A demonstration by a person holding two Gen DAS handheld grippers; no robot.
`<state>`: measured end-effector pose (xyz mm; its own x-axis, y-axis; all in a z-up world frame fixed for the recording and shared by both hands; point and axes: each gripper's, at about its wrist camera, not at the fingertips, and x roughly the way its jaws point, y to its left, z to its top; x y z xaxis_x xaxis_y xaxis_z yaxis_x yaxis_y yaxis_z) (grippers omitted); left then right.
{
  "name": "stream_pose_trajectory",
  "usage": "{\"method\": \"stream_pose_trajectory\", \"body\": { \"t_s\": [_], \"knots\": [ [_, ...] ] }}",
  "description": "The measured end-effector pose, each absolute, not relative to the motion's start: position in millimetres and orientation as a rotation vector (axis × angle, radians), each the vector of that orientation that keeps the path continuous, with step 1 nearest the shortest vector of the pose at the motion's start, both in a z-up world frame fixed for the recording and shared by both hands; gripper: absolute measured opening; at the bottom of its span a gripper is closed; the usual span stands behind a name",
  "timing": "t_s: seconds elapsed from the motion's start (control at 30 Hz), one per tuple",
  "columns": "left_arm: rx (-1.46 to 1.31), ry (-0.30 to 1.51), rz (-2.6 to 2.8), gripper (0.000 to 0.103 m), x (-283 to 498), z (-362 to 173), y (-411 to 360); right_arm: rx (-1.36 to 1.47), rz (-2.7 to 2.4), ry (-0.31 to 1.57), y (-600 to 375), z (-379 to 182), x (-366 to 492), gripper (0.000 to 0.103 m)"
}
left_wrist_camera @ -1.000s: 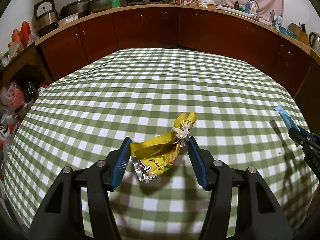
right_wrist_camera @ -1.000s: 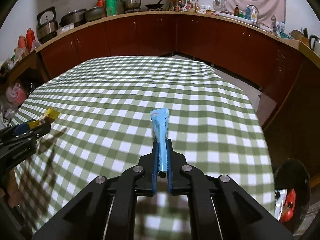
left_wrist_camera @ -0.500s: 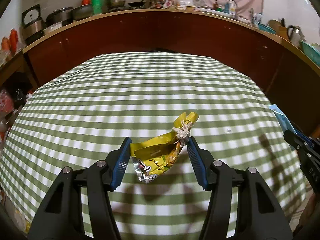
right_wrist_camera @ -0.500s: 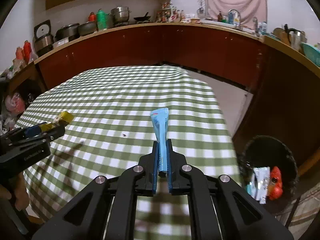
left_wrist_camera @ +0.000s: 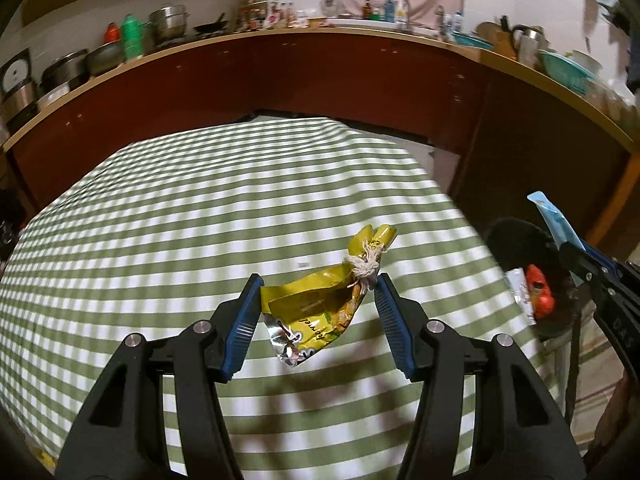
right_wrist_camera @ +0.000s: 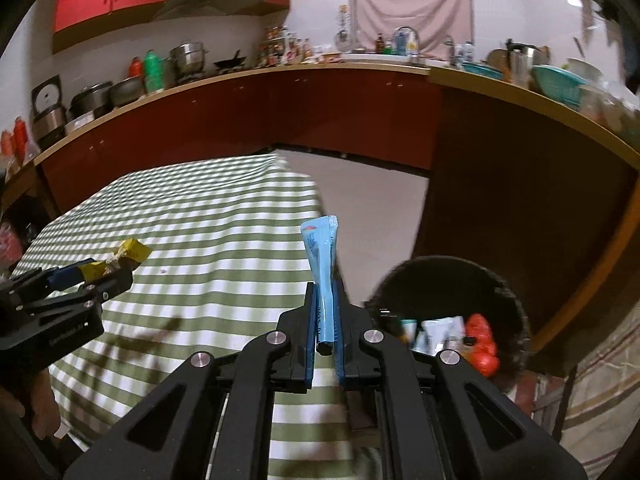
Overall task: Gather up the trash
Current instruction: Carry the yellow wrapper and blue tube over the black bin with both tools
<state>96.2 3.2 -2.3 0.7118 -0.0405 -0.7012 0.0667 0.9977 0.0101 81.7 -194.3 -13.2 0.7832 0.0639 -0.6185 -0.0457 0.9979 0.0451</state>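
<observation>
Holding two pieces of trash above the checked table (left_wrist_camera: pixel 168 208), we have one in each gripper. Our left gripper (left_wrist_camera: pixel 316 320) carries a crumpled yellow snack bag (left_wrist_camera: pixel 320 300), knotted near its top with a bit of white string (left_wrist_camera: pixel 366 266). The blue pads (left_wrist_camera: pixel 244 320) stand fairly wide, yet the bag hangs between them clear of the cloth, its left edge against the left pad and its tied neck against the right one, so we read it as a loose pinch on the bag. Its shadow falls on the green-and-white cloth below, near the table's right edge.

Our right gripper (right_wrist_camera: pixel 325 320) has its pads pressed close on a slim blue sachet (right_wrist_camera: pixel 322 256), which stands upright out of the grip and flares at its top. From the left wrist view the same sachet (left_wrist_camera: pixel 552 220) shows at the far right, past the table edge.

A black bin (right_wrist_camera: pixel 500 280) stands on the floor to the right of the table, just beside the right gripper's tip and lower down. Inside it we see something red (right_wrist_camera: pixel 482 344) and some pale wrappers (right_wrist_camera: pixel 434 330). Both the sachet and the yellow bag are outside the bin; the sachet is the nearer of the two.

Along the far wall runs a dark red kitchen counter (right_wrist_camera: pixel 320 68) crowded with pots and bottles.
</observation>
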Motion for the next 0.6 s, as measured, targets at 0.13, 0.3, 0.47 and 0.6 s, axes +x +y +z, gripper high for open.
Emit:
{"method": "stream_pose_trajectory", "body": {
  "t_s": [0.13,0.3,0.47,0.6],
  "knots": [
    [0.048,0.773,-0.114,0.056,102,-1,-29,0.031,0.001,0.65,-219,-12,74,0.008],
    [0.076,0.762,-0.171,0.056,109,-2,-69,0.065,-0.075,0.634,-253,-13,70,0.008],
    [0.087,0.762,-0.213,0.056,117,-7,-104,0.076,-0.129,0.627,-275,-16,68,0.008],
    [0.1,0.756,-0.245,0.056,122,-11,-126,0.084,-0.154,0.629,-292,-20,69,0.008]
  ]
}}
